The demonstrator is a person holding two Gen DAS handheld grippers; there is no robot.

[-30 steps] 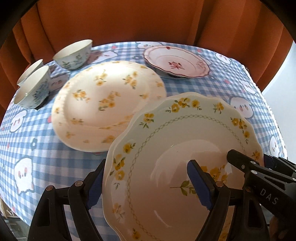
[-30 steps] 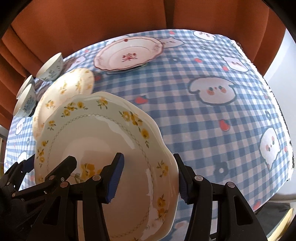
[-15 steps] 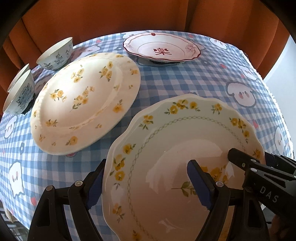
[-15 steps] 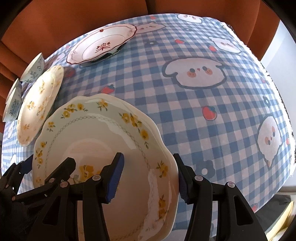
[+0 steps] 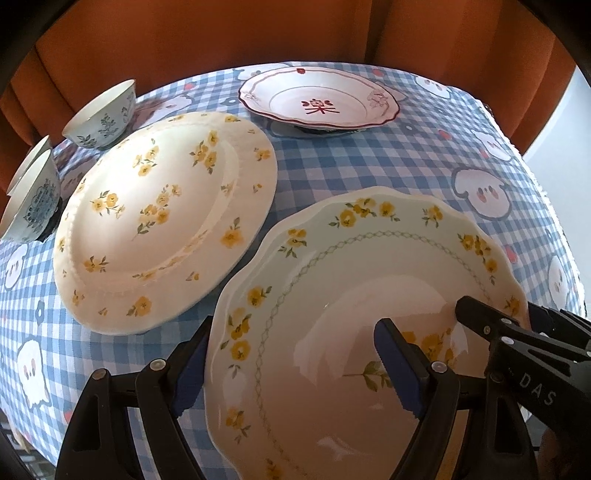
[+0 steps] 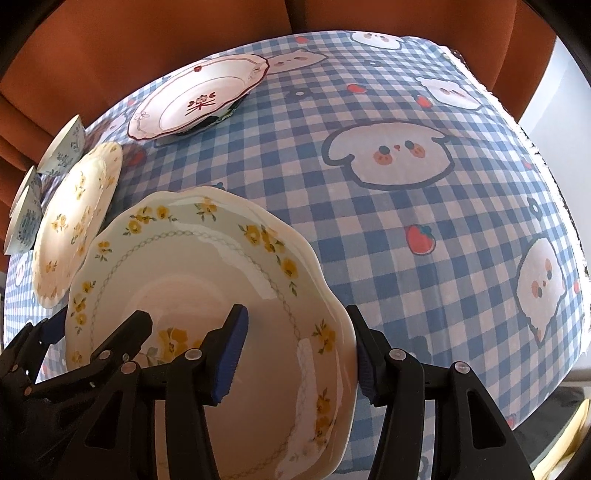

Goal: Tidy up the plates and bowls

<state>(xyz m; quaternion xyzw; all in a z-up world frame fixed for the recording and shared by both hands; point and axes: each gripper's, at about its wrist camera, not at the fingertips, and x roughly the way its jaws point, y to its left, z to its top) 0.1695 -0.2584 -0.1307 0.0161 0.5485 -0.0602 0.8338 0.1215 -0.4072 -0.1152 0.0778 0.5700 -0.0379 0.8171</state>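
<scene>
You're at a home dining tabletop [image 6: 369, 206]: a blue gingham cloth [image 5: 351, 173] printed with cartoon puppies and strawberries, floral plates [image 5: 162, 221] and bowls [image 5: 99, 118] set out, and orange curtains [image 5: 258, 33] hanging behind at twelve o'clock.

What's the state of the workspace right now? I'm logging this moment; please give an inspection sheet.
Surface: checked tablecloth, cartoon prints.
Job's things: green plate held by both grippers; cream plate beside it; red-rimmed plate at the back; three bowls far left.
Clutter: nothing seen.
Grippers: left gripper and right gripper each straddle the green plate's rim.
Cables: nothing seen.
Surroundings: orange curtain behind.
</scene>
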